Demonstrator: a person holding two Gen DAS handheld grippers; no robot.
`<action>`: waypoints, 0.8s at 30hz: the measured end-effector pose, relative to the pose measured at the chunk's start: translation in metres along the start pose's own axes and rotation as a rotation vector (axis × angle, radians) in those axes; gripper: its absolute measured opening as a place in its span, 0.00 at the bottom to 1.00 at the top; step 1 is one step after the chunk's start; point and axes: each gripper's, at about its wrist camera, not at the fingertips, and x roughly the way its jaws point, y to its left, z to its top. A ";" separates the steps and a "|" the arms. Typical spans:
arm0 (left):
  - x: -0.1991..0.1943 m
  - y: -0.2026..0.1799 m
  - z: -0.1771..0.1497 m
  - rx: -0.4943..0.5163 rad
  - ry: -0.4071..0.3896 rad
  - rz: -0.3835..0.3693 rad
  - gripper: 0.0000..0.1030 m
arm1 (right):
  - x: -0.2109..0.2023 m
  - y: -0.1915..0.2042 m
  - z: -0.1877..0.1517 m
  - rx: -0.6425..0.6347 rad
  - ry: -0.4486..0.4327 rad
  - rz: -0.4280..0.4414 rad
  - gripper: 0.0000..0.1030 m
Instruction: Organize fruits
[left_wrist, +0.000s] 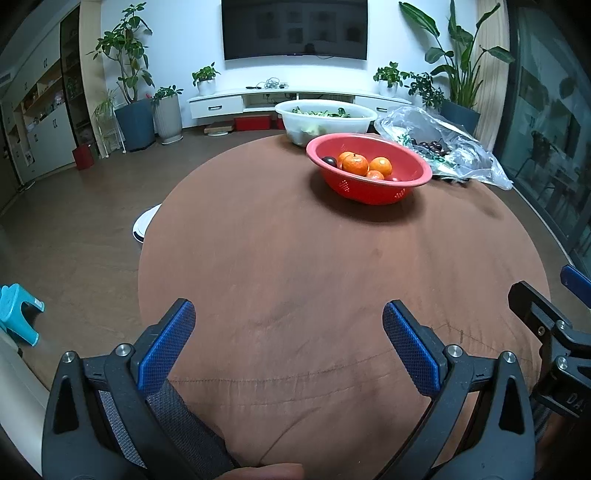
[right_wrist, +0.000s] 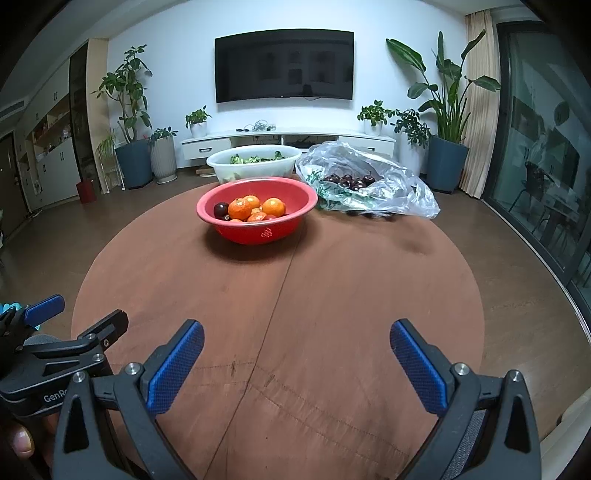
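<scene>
A red bowl (left_wrist: 369, 184) (right_wrist: 258, 229) stands on the far part of the round brown table (left_wrist: 295, 277) (right_wrist: 295, 295). It holds several oranges (left_wrist: 355, 164) (right_wrist: 240, 209) and a dark plum (left_wrist: 328, 161) (right_wrist: 221, 209). To its right lies a clear plastic bag (left_wrist: 461, 147) (right_wrist: 388, 184) with dark cherries (left_wrist: 432, 147) (right_wrist: 351, 181) inside. My left gripper (left_wrist: 288, 317) and my right gripper (right_wrist: 297, 338) hover open and empty over the near table edge, well short of the bowl.
A white basin of leafy greens (left_wrist: 325, 118) (right_wrist: 255, 166) stands behind the red bowl. A few loose cherries (right_wrist: 376, 215) lie by the bag. On the floor, a white round object (left_wrist: 146, 223) and a turquoise stool (left_wrist: 18, 314) sit left of the table.
</scene>
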 end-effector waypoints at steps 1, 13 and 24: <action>0.000 0.000 0.000 -0.001 0.000 0.001 1.00 | 0.001 0.001 0.000 -0.001 0.002 0.000 1.00; 0.001 0.001 -0.001 0.002 0.001 0.000 1.00 | 0.001 0.003 -0.003 -0.006 0.009 0.001 1.00; 0.002 0.000 -0.002 0.002 0.001 0.001 1.00 | 0.003 0.004 -0.005 -0.006 0.013 0.003 1.00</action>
